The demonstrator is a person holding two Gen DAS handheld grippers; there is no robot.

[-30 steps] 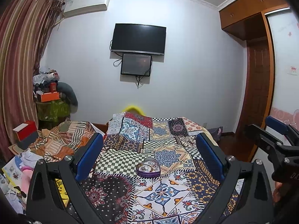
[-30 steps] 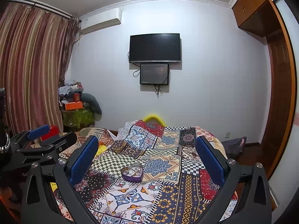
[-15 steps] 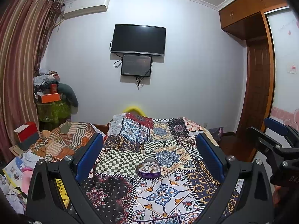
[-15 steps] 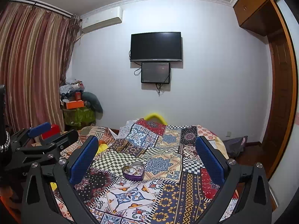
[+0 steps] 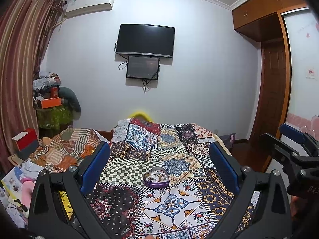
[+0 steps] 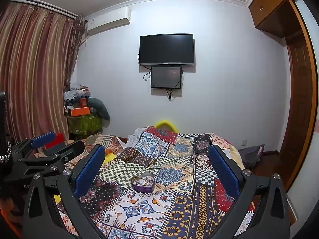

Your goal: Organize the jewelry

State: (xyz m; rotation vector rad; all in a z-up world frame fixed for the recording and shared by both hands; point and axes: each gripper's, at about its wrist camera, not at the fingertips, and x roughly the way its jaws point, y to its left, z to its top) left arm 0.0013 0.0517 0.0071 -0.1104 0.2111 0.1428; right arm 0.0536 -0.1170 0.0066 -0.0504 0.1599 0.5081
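A purple heart-shaped box (image 5: 156,179) with small jewelry pieces inside lies open on the patchwork bedspread (image 5: 173,201). My left gripper (image 5: 159,157) hovers above the bed, open and empty, with the box ahead between its blue pads. In the right wrist view the same box (image 6: 143,182) sits a little left of centre, and my right gripper (image 6: 156,159) is open and empty too. The right gripper shows at the right edge of the left wrist view (image 5: 295,151); the left gripper shows at the left of the right wrist view (image 6: 49,149).
A television (image 5: 145,40) and a smaller screen hang on the far wall. Clutter, a red box (image 5: 25,139) and striped cloth (image 5: 65,149) lie left of the bed. A wooden wardrobe and door (image 5: 273,99) stand at the right. Curtains (image 6: 33,75) hang at the left.
Both views have risen and tilted slightly; the heart box sits a touch lower and nearer in frame. Both grippers stay open and empty.
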